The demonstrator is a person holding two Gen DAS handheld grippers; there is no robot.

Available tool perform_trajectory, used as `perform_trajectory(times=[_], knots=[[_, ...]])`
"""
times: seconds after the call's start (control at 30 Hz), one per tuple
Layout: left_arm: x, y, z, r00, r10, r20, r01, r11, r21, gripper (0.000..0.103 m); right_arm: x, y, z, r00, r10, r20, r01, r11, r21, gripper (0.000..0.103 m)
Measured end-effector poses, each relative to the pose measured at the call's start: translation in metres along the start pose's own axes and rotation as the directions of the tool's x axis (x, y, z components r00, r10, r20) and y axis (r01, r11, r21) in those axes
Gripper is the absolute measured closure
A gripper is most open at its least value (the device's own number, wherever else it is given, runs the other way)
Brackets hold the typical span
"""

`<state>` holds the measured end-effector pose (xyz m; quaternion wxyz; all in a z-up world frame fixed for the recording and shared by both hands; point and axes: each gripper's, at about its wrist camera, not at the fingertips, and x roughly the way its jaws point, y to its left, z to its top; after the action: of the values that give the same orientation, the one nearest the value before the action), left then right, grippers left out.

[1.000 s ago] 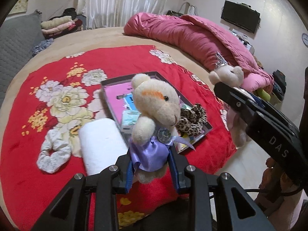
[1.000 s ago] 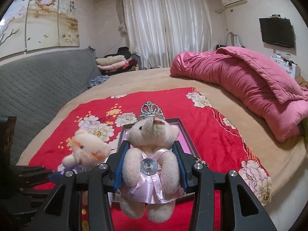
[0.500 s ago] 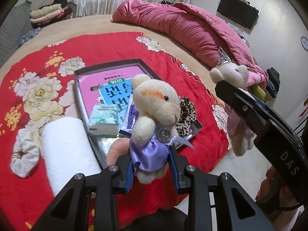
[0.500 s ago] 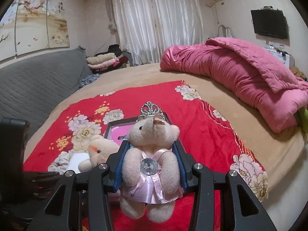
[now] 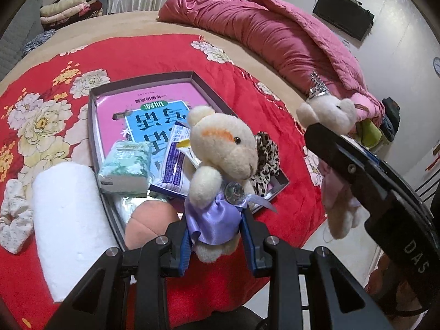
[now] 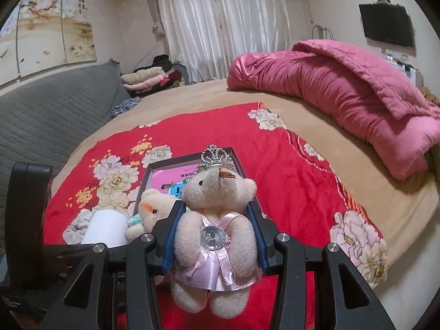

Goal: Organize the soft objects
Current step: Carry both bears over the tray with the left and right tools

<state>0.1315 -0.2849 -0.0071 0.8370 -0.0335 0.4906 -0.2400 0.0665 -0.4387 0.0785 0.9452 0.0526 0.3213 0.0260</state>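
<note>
My left gripper (image 5: 217,236) is shut on a cream teddy bear in a purple dress (image 5: 220,165), held upright over the near end of a dark shallow box (image 5: 211,93). My right gripper (image 6: 214,244) is shut on a teddy bear in a pink dress with a silver crown (image 6: 217,220); that crowned bear (image 5: 330,115) also shows at the right of the left wrist view. The box holds a pink book (image 5: 154,104), a tissue pack (image 5: 126,165), a blue sachet (image 5: 176,167), a leopard scrunchie (image 5: 266,162) and a peach-coloured soft ball (image 5: 151,220).
A white towel roll (image 5: 68,220) and a white scrunchie (image 5: 13,220) lie left of the box on the red floral blanket (image 5: 137,52). A pink quilt (image 6: 343,88) is heaped at the bed's far right. The bed edge drops to the floor (image 5: 316,236) on the right.
Both grippers have moved forward and down toward the box with their bears still held. The box contents now fill more of the left wrist view, and the peach ball has come into sight.
</note>
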Motion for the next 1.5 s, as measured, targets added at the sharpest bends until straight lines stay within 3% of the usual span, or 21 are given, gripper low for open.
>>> perform_trajectory(times=[0.73,1.5], knots=[[0.025,0.001,-0.004,0.999,0.002,-0.052,-0.002,1.000,-0.001,0.071,0.025,-0.010,-0.017,0.998,0.012,-0.057,-0.009,0.999,0.047,0.056],[0.034,0.009,-0.005,0.999,0.026,-0.048,-0.027,1.000,-0.016,0.071,0.046,-0.010,-0.029,0.993,0.006,-0.114,-0.001,0.999,0.045,0.056]])
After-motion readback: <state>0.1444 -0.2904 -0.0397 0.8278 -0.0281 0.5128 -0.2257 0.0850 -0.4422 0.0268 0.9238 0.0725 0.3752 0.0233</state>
